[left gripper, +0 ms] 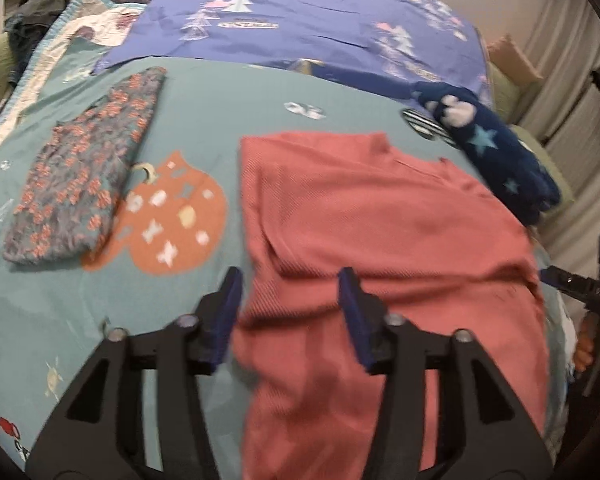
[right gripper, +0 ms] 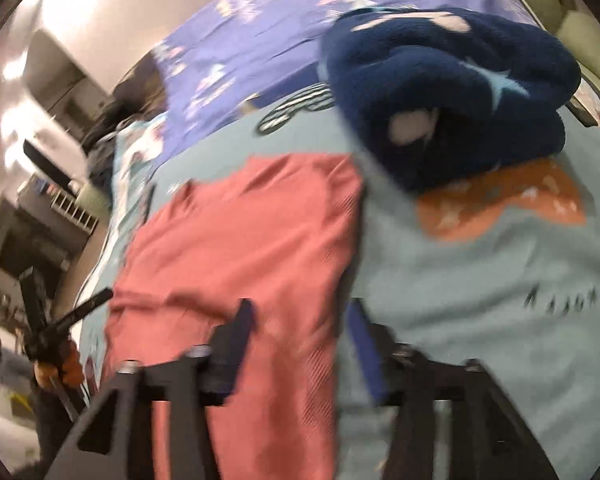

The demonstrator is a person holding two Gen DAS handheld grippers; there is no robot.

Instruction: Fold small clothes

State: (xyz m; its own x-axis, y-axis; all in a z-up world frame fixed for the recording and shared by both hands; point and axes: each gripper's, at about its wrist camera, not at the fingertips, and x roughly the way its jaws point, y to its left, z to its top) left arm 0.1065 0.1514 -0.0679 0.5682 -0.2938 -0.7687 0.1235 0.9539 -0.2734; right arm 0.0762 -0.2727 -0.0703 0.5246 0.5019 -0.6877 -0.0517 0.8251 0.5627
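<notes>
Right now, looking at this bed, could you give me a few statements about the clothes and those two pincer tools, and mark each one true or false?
1. The salmon-pink top lies spread on the teal bedspread. True.
2. The left gripper is clamped shut on the top. False: its jaws stand open, holding nothing.
3. A folded floral garment lies to the left of the top. True.
4. The navy star-patterned fleece lies flat and neatly folded. False: it sits in a rumpled heap.
5. The right gripper is open. True.
</notes>
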